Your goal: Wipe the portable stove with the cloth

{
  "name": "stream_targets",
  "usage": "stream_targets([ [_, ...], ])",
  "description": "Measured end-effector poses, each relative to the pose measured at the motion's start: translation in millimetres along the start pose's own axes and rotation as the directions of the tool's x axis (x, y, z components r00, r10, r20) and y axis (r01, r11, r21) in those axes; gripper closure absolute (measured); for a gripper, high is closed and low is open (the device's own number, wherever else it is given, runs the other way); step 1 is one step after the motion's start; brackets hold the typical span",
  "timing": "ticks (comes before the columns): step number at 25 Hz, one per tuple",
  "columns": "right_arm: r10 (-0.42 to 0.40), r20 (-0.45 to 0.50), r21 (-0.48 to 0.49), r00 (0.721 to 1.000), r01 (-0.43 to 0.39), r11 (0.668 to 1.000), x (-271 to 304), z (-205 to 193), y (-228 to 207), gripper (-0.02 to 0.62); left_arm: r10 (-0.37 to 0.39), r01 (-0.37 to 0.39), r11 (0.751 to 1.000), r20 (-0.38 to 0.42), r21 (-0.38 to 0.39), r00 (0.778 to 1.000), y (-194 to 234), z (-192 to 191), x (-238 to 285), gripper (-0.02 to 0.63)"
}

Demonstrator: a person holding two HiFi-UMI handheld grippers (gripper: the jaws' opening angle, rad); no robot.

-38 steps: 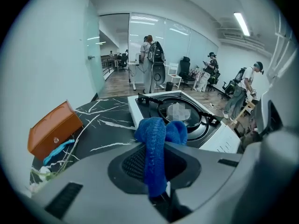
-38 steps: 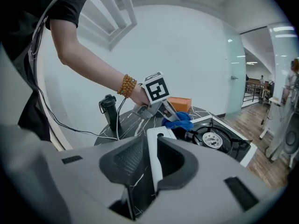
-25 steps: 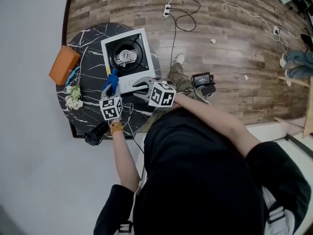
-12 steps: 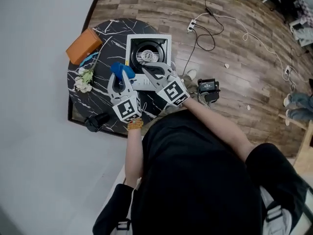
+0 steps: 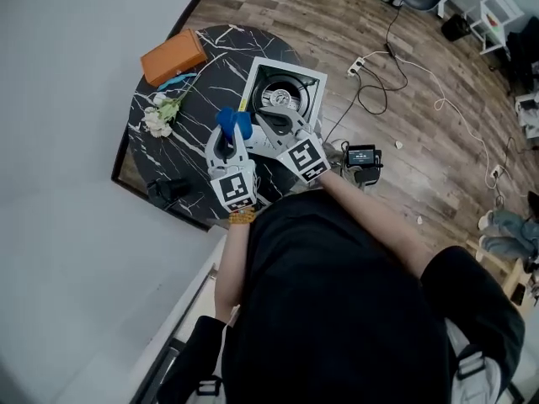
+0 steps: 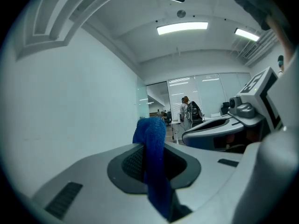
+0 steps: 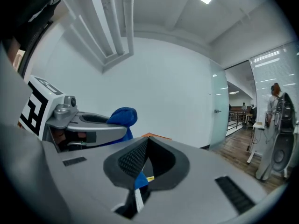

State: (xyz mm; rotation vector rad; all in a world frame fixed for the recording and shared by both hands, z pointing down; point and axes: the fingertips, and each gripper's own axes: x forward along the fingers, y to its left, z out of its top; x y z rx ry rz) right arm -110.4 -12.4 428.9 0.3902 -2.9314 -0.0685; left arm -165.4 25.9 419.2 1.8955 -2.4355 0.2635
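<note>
Tongs first, from the head view: our left tongs [image 5: 231, 135] are clamped on the blue cloth [image 5: 233, 121]. It hangs bunched in the air over the near edge of the portable stove [image 5: 313, 84], not touching it as far as we can tell. Our right tongs [image 5: 268, 118] sit just beside, tips close to the cloth's right side. The stove stands on the round black marbled counter [image 5: 202, 87], with an orange box [image 5: 173, 55] and a sprig of white flowers [image 5: 157, 121] well off to its left. We judge the step in hand as readying the cloth between both tongs; wiping is not yet under way. A yellow sticker [image 5: 244, 101] on the stove's edge and the lit device [image 5: 362, 155] on the floor are too small to read. The marker cubes [image 5: 234, 188] carry only black-and-white square patterns. In the left gripper view the jaws press onto a thick fold of the cloth [image 6: 152, 139], whose end stands up above them; no writing shows. In the right gripper view the jaws are fully together, pinching a small blue corner with a white tag [image 7: 138, 197], which we take to be the cloth's own corner; any print on the tag is illegible. Next, we think, both tongs must come down together so the cloth lies flat on the stove's white top. They should then sweep across it, working around the burner ring and pressing lightly so the stove does not slide.
</note>
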Motion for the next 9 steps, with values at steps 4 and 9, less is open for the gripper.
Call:
stream_targets([
  [4, 0.028, -0.008, -0.004, 1.000, -0.028, 1.000, 10, -1, 9, 0.589, 0.020, -0.020, 1.000, -0.018, -0.007, 1.000, 11, -9, -5, 0.548],
  [9, 0.059, 0.006, -0.015, 0.998, -0.059, 0.998, 26, 3, 19, 0.589, 0.049, -0.049, 0.999, -0.011, -0.007, 0.999, 30, -10, -7, 0.548],
])
